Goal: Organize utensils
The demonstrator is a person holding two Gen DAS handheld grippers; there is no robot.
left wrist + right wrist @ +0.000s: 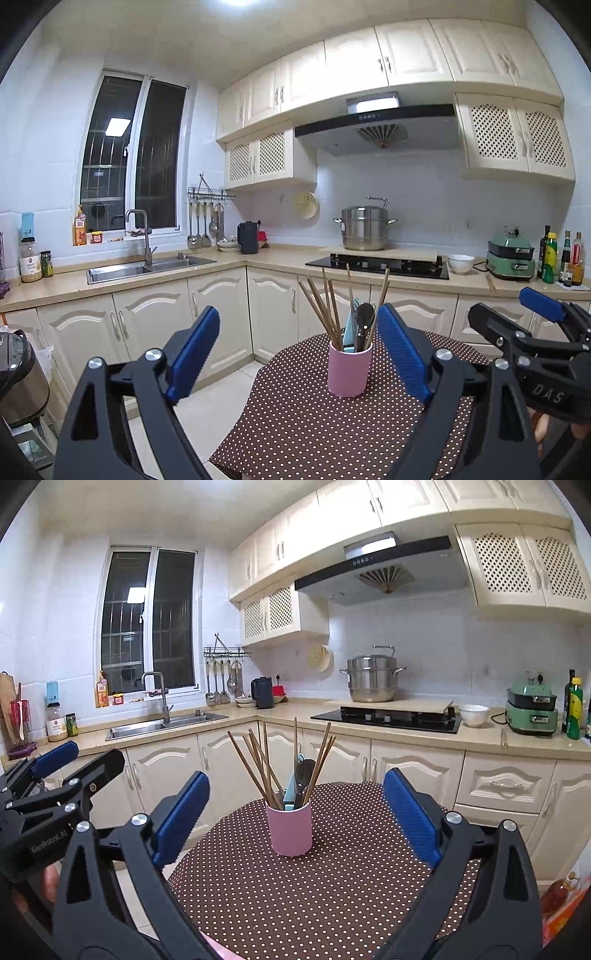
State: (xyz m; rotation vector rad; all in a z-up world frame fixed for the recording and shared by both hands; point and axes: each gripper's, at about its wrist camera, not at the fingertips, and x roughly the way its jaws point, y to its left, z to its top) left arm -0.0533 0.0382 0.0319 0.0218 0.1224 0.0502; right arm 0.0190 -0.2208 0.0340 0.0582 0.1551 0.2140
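A pink cup [349, 371] stands upright on the round table with the brown polka-dot cloth [314, 424]. It holds several wooden chopsticks [325, 306], a dark spoon [364, 321] and a light blue utensil [349, 332]. The cup also shows in the right wrist view [290, 829], with the chopsticks [258, 764] fanned out. My left gripper [299, 354] is open and empty, held above the near side of the table. My right gripper [295, 812] is open and empty, beside the left one. Each gripper shows at the edge of the other's view.
Cream kitchen cabinets [221, 317] and a counter run behind the table. On the counter are a sink [147, 267], a hob [376, 264] with a steel pot [364, 229], a white bowl [461, 263], a green appliance [511, 258] and bottles [561, 258]. A rice cooker [18, 373] stands at left.
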